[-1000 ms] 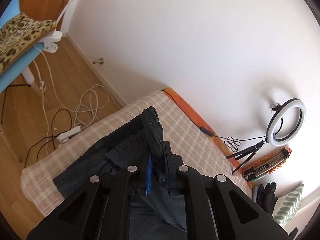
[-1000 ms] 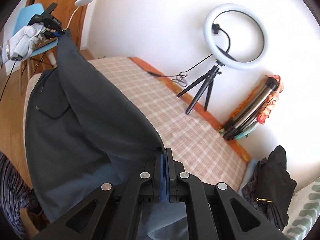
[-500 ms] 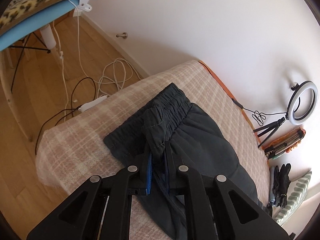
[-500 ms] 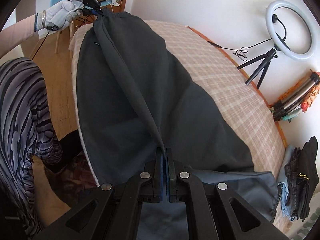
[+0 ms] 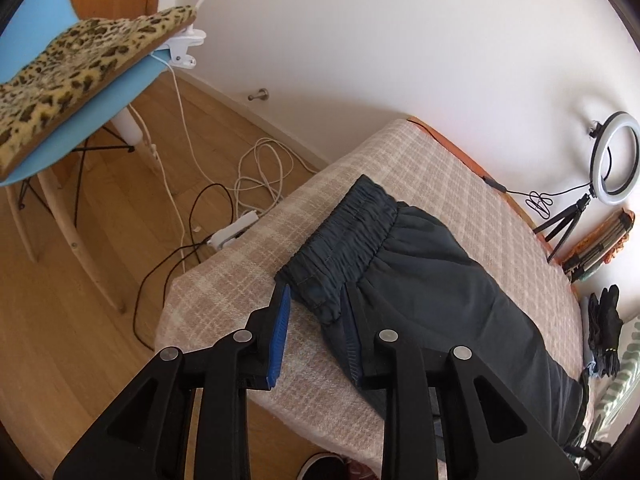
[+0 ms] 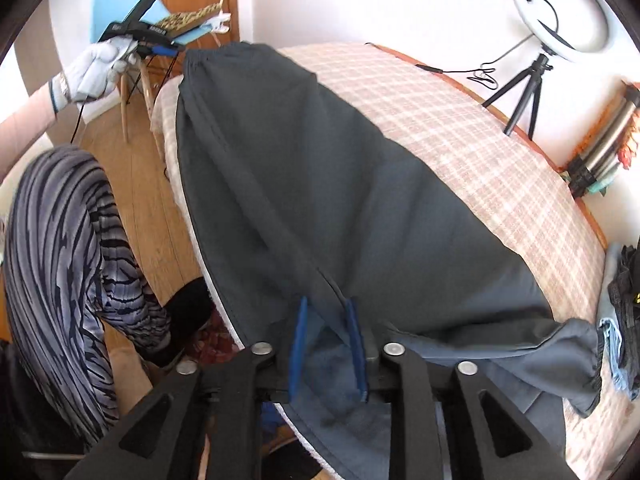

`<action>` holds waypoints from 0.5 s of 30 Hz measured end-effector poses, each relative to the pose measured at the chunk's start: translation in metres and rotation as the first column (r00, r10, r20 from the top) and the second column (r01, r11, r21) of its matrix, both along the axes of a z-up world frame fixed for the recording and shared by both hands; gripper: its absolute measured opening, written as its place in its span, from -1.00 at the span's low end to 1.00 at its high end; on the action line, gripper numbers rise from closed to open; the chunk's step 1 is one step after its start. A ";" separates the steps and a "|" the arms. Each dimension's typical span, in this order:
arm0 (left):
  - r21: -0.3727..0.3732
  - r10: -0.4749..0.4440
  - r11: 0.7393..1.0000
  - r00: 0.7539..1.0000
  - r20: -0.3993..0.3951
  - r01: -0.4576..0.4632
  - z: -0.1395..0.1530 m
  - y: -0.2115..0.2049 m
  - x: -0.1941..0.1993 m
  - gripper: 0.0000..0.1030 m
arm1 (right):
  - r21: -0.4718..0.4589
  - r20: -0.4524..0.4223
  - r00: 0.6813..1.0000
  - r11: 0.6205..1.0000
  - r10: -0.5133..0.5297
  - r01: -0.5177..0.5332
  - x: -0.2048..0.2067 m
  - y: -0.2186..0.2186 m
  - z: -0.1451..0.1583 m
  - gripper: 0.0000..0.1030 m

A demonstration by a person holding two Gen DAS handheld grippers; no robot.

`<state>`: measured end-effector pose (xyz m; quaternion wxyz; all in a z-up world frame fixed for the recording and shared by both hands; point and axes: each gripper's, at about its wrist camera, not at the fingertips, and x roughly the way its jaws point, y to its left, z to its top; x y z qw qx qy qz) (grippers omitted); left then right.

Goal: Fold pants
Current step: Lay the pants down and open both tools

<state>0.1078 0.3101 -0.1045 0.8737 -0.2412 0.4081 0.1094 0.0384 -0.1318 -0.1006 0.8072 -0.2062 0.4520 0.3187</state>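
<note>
Dark grey pants (image 5: 432, 280) lie lengthwise on the checked bed (image 5: 440, 168), elastic waistband (image 5: 344, 232) toward the bed's end. My left gripper (image 5: 316, 312) is open, its jaws apart around the waistband's near corner. In the right wrist view the pants (image 6: 320, 184) are spread flat across the bed (image 6: 460, 120). My right gripper (image 6: 326, 320) is open, its blue pads on either side of a fabric ridge near the leg end. The left gripper (image 6: 160, 50) shows far off at the waistband, in a white-gloved hand.
A blue chair (image 5: 80, 112) with a leopard cushion stands on the wood floor with cables (image 5: 248, 184) and a power strip. A ring light on a tripod (image 5: 612, 160) and folded tripods stand on the bed by the wall. A pile of clothes (image 6: 624, 300) lies at the far end. The person's striped trousers (image 6: 60, 260) are by the bed's edge.
Both grippers lowered the pants onto the bed and opened, letting go of the fabric. The pants went from hanging stretched between them to lying flat.
</note>
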 end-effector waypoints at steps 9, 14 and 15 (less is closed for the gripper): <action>0.047 -0.323 0.946 0.944 0.074 0.320 0.060 -0.107 0.021 -0.53 | 0.213 -0.021 0.930 0.908 -0.366 0.362 0.007 -0.093 0.033 -0.30; 0.019 -0.490 0.871 0.869 0.068 0.490 0.076 -0.175 0.052 -0.53 | 0.251 -0.038 0.836 0.804 -0.548 0.538 0.015 -0.148 0.045 -0.18; 0.040 -0.520 0.854 0.852 0.060 0.519 0.080 -0.190 0.057 -0.53 | 0.263 -0.045 0.815 0.780 -0.578 0.568 0.015 -0.159 0.047 -0.10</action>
